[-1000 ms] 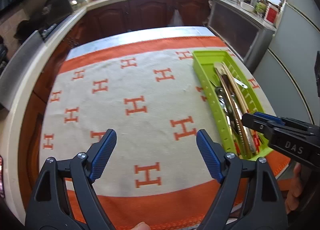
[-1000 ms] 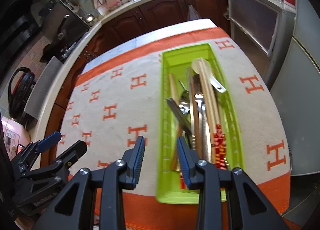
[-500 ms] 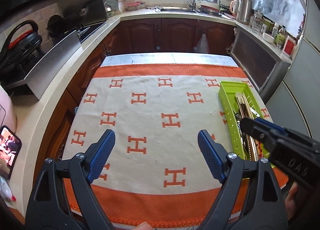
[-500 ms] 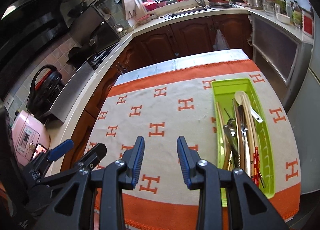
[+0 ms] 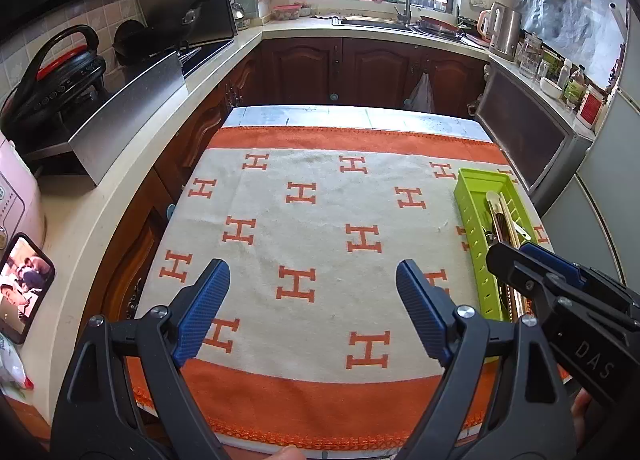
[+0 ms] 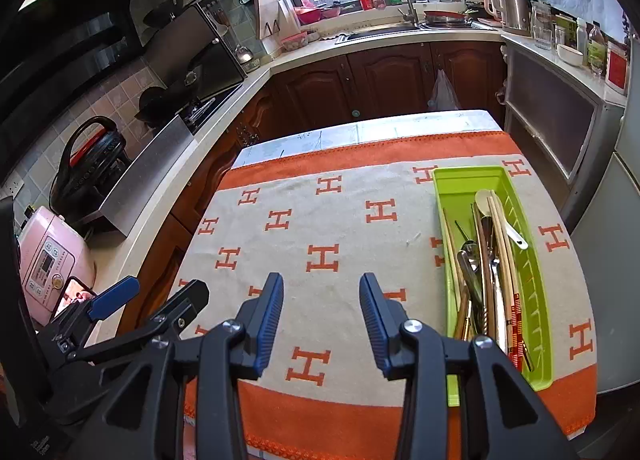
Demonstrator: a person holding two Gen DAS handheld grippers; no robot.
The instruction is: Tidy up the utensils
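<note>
Left wrist view: your left gripper (image 5: 308, 300) is spread wide, empty, over bare cloth (image 5: 320, 228). Green tray (image 5: 474, 236) at 3 o'clock, near the counter's right edge; utensils (image 5: 500, 220) piled inside.

Right wrist view: right gripper (image 6: 321, 308) parted, holding nothing. Tray at 2 o'clock. Task looks finished: if so, lift both straight back and steer clear of the tray wall. Open room from 9 to 12 o'clock.

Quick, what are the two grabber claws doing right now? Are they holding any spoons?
Left gripper: open, holding nothing.
Right gripper: open, holding nothing. The spoons and other utensils lie in the green tray.
</note>
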